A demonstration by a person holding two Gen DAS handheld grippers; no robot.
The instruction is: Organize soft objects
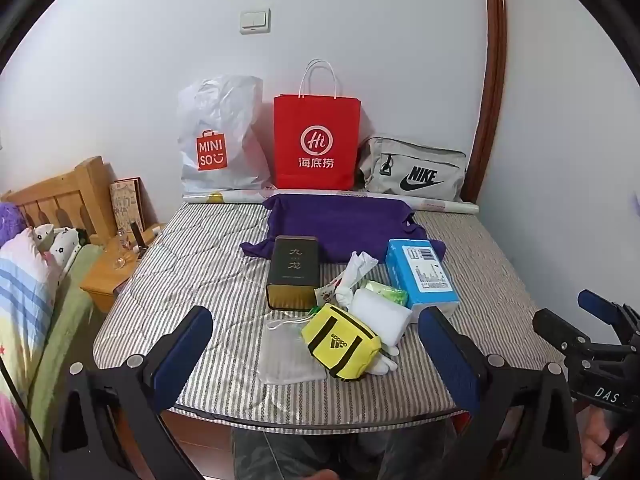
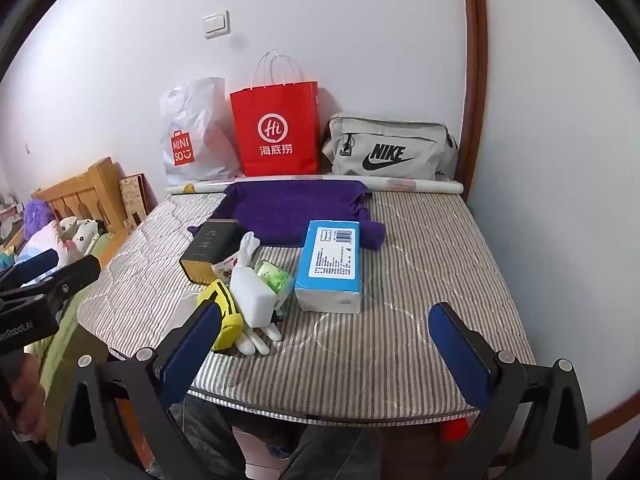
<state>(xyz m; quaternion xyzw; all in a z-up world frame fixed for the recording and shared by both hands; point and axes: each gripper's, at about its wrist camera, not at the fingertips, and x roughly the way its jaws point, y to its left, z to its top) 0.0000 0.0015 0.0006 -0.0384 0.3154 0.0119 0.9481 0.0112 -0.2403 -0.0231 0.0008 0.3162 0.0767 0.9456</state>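
A pile lies on the striped mattress (image 1: 192, 264): a yellow Adidas pouch (image 1: 341, 343), a white sponge block (image 1: 382, 316), white gloves (image 1: 386, 360), a bagged face mask (image 1: 288, 354), a green wipes pack (image 1: 386, 291), a blue tissue pack (image 1: 420, 276), a dark tin box (image 1: 294, 272) and a purple cloth (image 1: 340, 226). My left gripper (image 1: 320, 354) is open and empty at the front edge, facing the pouch. My right gripper (image 2: 326, 346) is open and empty, over the bare mattress (image 2: 420, 280) before the tissue pack (image 2: 330, 264). The pouch (image 2: 224, 312) shows beside its left finger.
Against the back wall stand a white Miniso bag (image 1: 218, 140), a red paper bag (image 1: 316, 144) and a grey Nike bag (image 1: 416, 172), with a rolled poster (image 1: 432, 203) before them. A wooden headboard (image 1: 60, 196), nightstand (image 1: 108, 268) and bedding (image 1: 28, 280) are at the left.
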